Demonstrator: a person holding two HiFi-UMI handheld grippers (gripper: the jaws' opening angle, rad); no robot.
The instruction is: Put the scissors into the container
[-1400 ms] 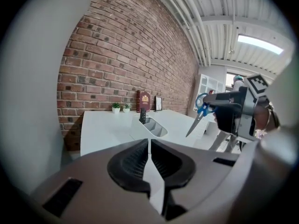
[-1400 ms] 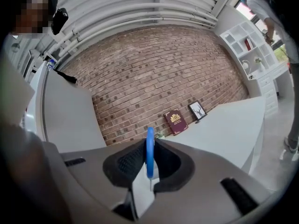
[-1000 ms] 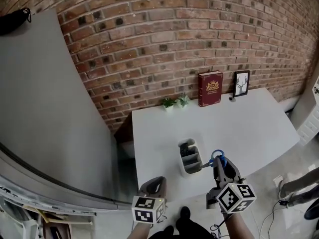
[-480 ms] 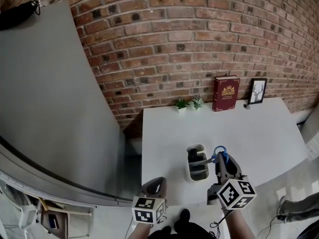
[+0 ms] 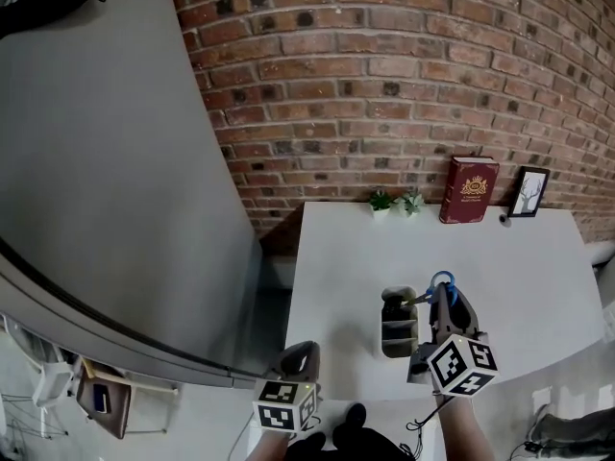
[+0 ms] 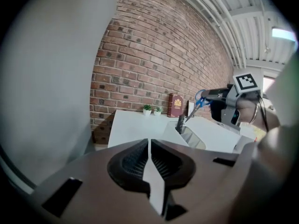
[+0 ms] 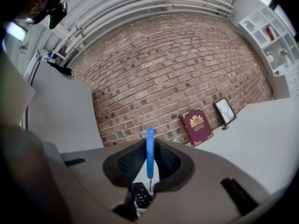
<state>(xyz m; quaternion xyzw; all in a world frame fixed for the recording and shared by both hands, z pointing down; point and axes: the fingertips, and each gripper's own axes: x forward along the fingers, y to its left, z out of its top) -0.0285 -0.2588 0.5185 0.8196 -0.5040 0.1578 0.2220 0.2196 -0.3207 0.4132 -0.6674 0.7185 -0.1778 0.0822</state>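
Note:
A pale divided container [image 5: 397,337] stands near the front edge of the white table [image 5: 346,267]. A dark remote [image 5: 394,309] sits upright in its far compartment. My right gripper [image 5: 443,294] is shut on blue-handled scissors [image 5: 441,281], held just right of the container with the blades slanting toward its far end. In the right gripper view the blue handle [image 7: 149,150] stands edge-on between the pads, with the remote [image 7: 140,195] below. My left gripper [image 5: 301,351] is shut and holds nothing, low in front of the table edge. From it I see the container [image 6: 191,136] and the scissors [image 6: 199,101].
A red book [image 5: 468,189], a small framed picture [image 5: 529,192] and two small potted plants [image 5: 381,201] line the brick wall at the table's back. A large grey panel [image 5: 106,181] stands to the left of the table.
The head view has swung left, so the table now sits further right. My right gripper with the scissors has shifted toward the container's far end. The left gripper has not moved.

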